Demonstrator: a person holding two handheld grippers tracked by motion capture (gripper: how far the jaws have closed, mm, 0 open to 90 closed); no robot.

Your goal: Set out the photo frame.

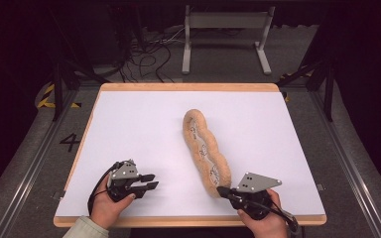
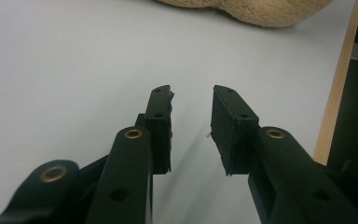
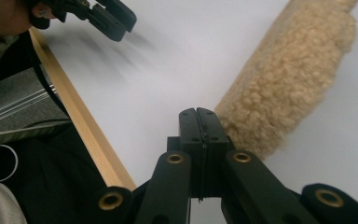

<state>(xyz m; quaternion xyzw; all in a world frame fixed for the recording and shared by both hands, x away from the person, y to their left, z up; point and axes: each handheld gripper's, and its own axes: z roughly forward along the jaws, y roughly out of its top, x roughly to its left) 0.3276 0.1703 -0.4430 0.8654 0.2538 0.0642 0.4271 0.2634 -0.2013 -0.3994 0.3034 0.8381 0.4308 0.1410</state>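
We have the long fleecy cushion (image 1: 204, 151) lying diagonally on the counter (image 1: 129, 129), not yet lifted. Our right gripper (image 1: 222, 190) sits fully closed and empty against its near end; our left gripper (image 1: 151, 181) waits partly open, empty, well apart.

plush roll (image 1: 204, 151) mid-table (image 1: 129, 114) | left gripper (image 1: 146, 181) left | right gripper (image 1: 224, 191) at near end

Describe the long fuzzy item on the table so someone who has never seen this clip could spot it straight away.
Look at the white table with the wooden edge. Right of its middle, a long tan fleecy roll runs diagonally from the centre toward the near edge, ending beside the shut right claw. Its lumpy, woolly surface and pale patterned strip set it apart.
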